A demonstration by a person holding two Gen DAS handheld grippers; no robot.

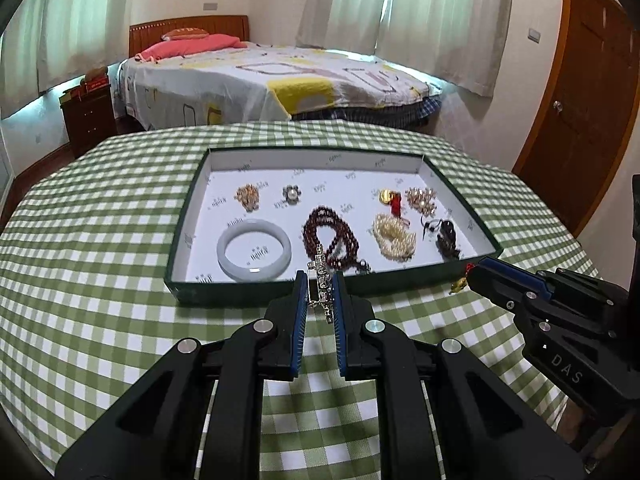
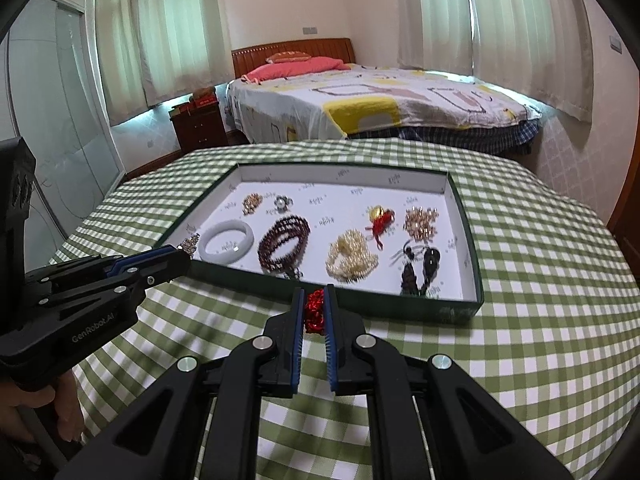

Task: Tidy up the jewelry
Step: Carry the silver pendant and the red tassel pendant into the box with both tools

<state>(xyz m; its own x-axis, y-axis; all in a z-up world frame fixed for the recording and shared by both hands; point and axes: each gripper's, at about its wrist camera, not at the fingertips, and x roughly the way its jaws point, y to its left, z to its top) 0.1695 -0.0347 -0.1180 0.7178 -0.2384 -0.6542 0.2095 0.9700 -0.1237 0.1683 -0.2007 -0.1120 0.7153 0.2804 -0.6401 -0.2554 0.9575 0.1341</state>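
A green-walled jewelry box (image 1: 256, 293) with a white floor lies on the checked table and also shows in the right wrist view (image 2: 460, 312). It holds a white bangle (image 1: 253, 249), dark red beads (image 1: 332, 240), pearls (image 1: 394, 238), brooches and a gold charm with red cord (image 1: 390, 199). My left gripper (image 1: 320, 294) is shut on a silver rhinestone brooch (image 1: 322, 280) just before the box's near wall. My right gripper (image 2: 313, 308) is shut on a red knotted ornament (image 2: 314, 312), whose gold charm (image 1: 459, 285) hangs outside the box's near right corner.
The table carries a green and white checked cloth (image 1: 100, 240). A bed (image 1: 280, 80) stands behind the table, a dark nightstand (image 1: 90, 118) to its left, and a wooden door (image 1: 580, 100) at the right. A hand (image 2: 24, 412) holds the left gripper.
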